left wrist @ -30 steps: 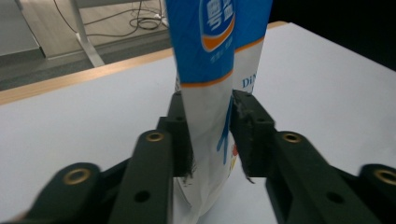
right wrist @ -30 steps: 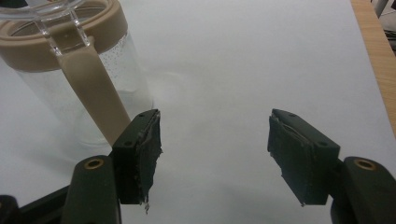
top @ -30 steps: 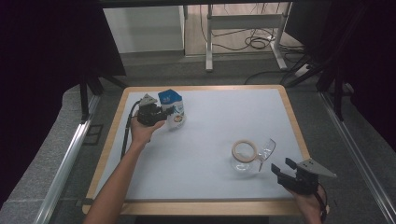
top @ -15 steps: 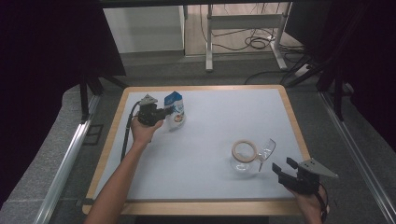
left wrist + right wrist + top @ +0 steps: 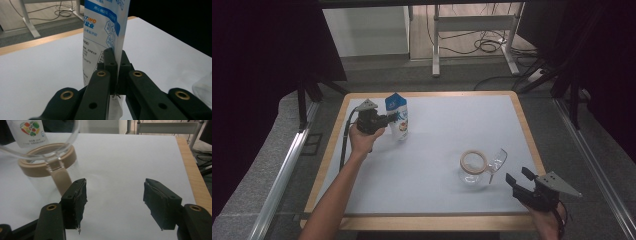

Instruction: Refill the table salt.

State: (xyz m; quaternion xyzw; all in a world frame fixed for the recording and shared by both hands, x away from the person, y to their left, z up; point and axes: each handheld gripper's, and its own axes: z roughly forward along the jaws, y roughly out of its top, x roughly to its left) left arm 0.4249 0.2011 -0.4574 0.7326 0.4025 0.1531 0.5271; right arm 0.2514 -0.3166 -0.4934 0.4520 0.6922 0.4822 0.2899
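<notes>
Pinching one upright blue-and-white pouch printed with Chinese characters, the left gripper has just closed; one glass jar sits just ahead of the open, empty right gripper.

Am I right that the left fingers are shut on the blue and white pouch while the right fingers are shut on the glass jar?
Not quite. The right gripper is open, beside the jar, as the right gripper view shows. The left gripper is shut on the pouch.

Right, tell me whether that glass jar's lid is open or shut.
Open. The glass jar stands upright with its tan-rimmed mouth uncovered, and its clear hinged lid is flipped up and back to one side.
</notes>
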